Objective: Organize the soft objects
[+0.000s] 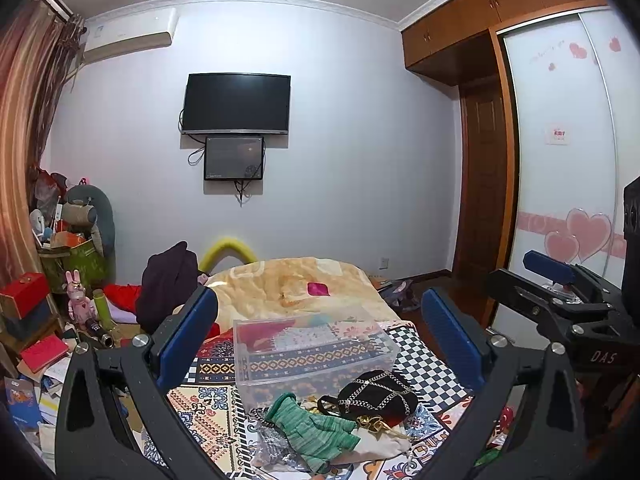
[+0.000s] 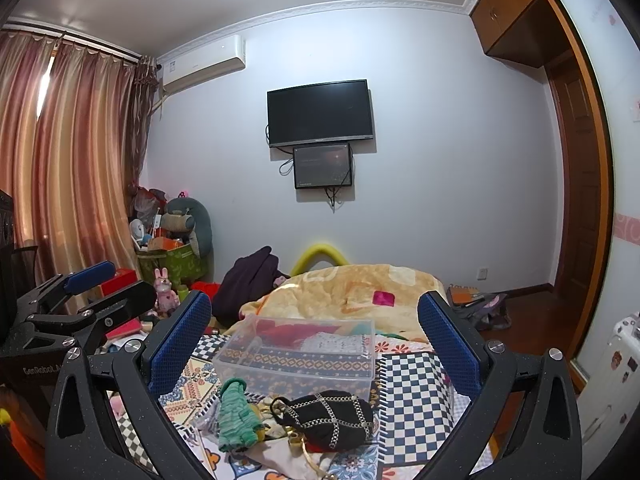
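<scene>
A clear plastic bin (image 1: 312, 350) (image 2: 298, 354) stands empty on the patterned bedspread. In front of it lies a pile of soft things: a green knit glove (image 1: 316, 428) (image 2: 236, 416), a black pouch with a silver chain net (image 1: 378, 396) (image 2: 330, 420), a grey sparkly cloth (image 1: 272, 440) and a cream fabric piece (image 1: 384, 442). My left gripper (image 1: 320, 336) is open and empty, above and short of the pile. My right gripper (image 2: 316, 340) is open and empty, likewise held above the pile. Each gripper shows at the edge of the other's view.
A yellow blanket (image 1: 296, 284) with a pink patch covers the far end of the bed. Dark clothing (image 1: 168, 280) lies at the bed's left. Clutter, boxes and toys (image 1: 72, 272) fill the floor at left. A wardrobe (image 1: 560, 160) and a door stand at right.
</scene>
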`<state>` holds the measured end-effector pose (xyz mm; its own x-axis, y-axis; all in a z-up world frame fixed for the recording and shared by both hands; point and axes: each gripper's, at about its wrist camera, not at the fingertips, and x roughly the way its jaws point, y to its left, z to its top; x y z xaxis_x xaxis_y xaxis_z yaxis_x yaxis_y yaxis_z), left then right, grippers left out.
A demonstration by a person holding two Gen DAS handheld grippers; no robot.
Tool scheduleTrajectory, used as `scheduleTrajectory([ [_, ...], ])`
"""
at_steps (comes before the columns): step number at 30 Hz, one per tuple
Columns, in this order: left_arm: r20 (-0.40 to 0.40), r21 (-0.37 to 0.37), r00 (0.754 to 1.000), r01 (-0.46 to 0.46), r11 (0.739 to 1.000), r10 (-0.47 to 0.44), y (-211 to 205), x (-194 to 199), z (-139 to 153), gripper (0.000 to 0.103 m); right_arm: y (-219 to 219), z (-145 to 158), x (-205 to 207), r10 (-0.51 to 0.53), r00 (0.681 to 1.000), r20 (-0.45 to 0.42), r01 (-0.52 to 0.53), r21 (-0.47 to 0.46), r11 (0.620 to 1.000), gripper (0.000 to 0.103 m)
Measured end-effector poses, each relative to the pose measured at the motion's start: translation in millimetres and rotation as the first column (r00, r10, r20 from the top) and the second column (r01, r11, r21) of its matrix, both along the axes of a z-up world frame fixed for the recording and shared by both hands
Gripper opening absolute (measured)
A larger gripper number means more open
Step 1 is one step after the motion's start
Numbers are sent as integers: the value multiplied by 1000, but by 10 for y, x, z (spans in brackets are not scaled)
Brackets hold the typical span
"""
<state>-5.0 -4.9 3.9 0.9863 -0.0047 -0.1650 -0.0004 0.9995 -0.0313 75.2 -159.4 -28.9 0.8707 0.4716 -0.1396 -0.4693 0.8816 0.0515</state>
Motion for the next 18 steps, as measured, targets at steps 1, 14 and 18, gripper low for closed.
scheduleTrajectory([
  [1, 0, -1, 1000, 0, 1000, 0, 0, -5, 0, 103, 0, 1, -1, 0, 1000, 1, 0, 0, 1000, 103],
  [14, 2, -15, 1000, 7, 1000, -6, 11, -2, 17, 103, 0, 12, -17, -1, 1000, 10, 1, 0, 1000, 103],
  [18, 5, -16, 1000, 8, 1000, -8, 8, -6, 18, 103, 0, 20, -22, 0, 1000, 14, 0, 2, 1000, 103],
])
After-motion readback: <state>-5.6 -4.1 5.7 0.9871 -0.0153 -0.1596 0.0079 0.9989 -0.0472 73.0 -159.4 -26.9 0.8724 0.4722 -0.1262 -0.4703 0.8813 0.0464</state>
